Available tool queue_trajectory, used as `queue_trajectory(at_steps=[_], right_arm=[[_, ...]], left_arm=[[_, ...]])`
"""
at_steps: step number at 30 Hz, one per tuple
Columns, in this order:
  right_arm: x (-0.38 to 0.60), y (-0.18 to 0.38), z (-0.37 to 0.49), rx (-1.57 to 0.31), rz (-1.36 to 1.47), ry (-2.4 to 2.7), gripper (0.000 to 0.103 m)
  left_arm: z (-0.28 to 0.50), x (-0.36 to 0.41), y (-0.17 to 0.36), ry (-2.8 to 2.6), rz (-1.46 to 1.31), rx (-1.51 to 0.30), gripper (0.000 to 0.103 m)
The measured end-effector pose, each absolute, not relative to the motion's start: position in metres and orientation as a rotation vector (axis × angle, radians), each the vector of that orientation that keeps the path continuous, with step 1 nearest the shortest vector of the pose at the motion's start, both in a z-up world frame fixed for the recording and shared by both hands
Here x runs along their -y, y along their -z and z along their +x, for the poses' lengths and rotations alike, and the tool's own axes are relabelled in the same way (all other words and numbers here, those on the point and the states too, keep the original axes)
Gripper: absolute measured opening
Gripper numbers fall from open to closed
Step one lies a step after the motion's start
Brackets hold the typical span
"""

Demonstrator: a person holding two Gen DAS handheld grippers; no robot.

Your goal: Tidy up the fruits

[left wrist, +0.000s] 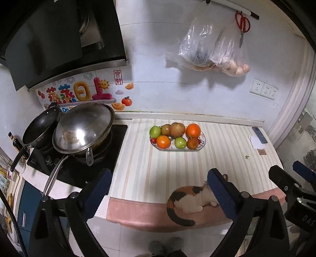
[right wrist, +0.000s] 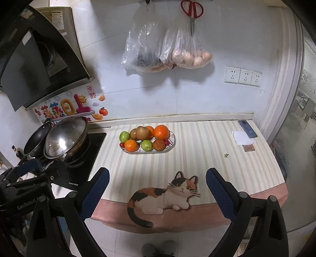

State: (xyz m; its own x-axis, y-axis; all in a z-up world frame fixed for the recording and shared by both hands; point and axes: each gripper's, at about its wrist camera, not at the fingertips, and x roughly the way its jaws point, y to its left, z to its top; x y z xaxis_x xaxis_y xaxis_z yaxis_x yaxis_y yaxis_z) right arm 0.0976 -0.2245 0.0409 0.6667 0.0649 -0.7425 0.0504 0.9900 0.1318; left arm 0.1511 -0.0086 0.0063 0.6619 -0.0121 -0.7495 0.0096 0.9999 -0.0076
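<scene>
An oval patterned plate (left wrist: 203, 143) (right wrist: 172, 142) sits at the back of the striped counter mat. It holds oranges (left wrist: 193, 130) (right wrist: 161, 132), green apples (left wrist: 155, 131) (right wrist: 124, 136), brownish apples (left wrist: 177, 129) (right wrist: 142, 132) and small red fruits (left wrist: 153, 140). My left gripper (left wrist: 158, 189) is open and empty, held over the mat's front edge, well short of the plate. My right gripper (right wrist: 157, 187) is open and empty, above the cat picture (right wrist: 164, 195) on the mat. The right gripper's body shows at the left wrist view's right edge.
A stove with a lidded wok (left wrist: 83, 128) (right wrist: 65, 138) and a black pan (left wrist: 39, 126) stands left of the mat. A phone (right wrist: 247, 128) and white paper (right wrist: 244, 137) lie at the back right. Plastic bags (right wrist: 167, 49) and red scissors (right wrist: 192, 11) hang on the wall.
</scene>
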Motion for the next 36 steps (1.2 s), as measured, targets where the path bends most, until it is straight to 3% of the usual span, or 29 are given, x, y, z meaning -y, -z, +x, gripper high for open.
queue_trajectory(at_steps=[20,36], right_arm=[[0.224,0.029,0.213,-0.947,0.099,0.044,0.1],[0.222,0.047,0.228,-0.975,0.098,0.032,0.1]], left_arm=[[0.249,0.014,0.057,-0.017,0.007,-0.97,0.102],[0.259,0.013,0.062,-0.02,0.015,-0.978,0.102]])
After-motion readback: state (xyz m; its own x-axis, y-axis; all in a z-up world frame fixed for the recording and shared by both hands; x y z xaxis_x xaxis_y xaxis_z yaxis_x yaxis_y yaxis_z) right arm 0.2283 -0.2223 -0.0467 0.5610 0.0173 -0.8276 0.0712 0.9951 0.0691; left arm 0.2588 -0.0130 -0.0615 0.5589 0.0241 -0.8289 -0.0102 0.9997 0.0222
